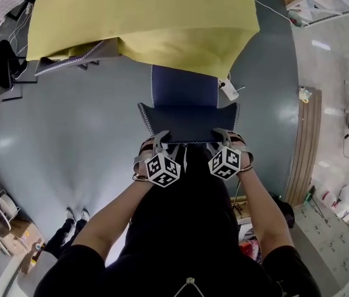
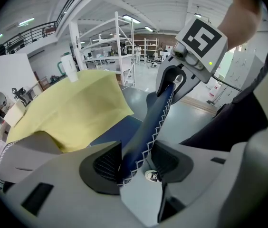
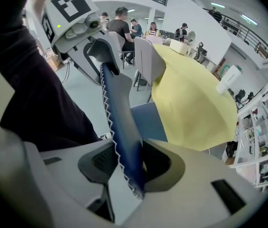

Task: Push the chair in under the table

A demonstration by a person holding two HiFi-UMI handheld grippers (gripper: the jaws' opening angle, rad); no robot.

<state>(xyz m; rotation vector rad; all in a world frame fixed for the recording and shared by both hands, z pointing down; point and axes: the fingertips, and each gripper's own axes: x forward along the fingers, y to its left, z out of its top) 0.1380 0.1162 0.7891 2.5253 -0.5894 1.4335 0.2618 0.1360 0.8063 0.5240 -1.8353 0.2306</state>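
A blue chair with white zigzag stitching stands in front of me, its backrest [image 1: 187, 125] towards me and its seat [image 1: 184, 85] partly under the table's yellow cloth [image 1: 143, 17]. My left gripper [image 1: 156, 138] sits on the backrest's top edge at the left and my right gripper [image 1: 224, 135] at the right. In the left gripper view the stitched edge [image 2: 141, 137] runs between the jaws of the left gripper [image 2: 134, 163], both pads against it. The right gripper view shows the edge [image 3: 124, 137] clamped in the right gripper [image 3: 129, 163] likewise.
A grey chair [image 1: 75, 57] is tucked at the table's left side. Someone's shoes [image 1: 75, 218] stand on the grey floor at lower left. A wooden strip [image 1: 304, 141] runs along the right. People sit at the table's far end [image 3: 122, 23]. White shelving [image 2: 124, 46] stands behind.
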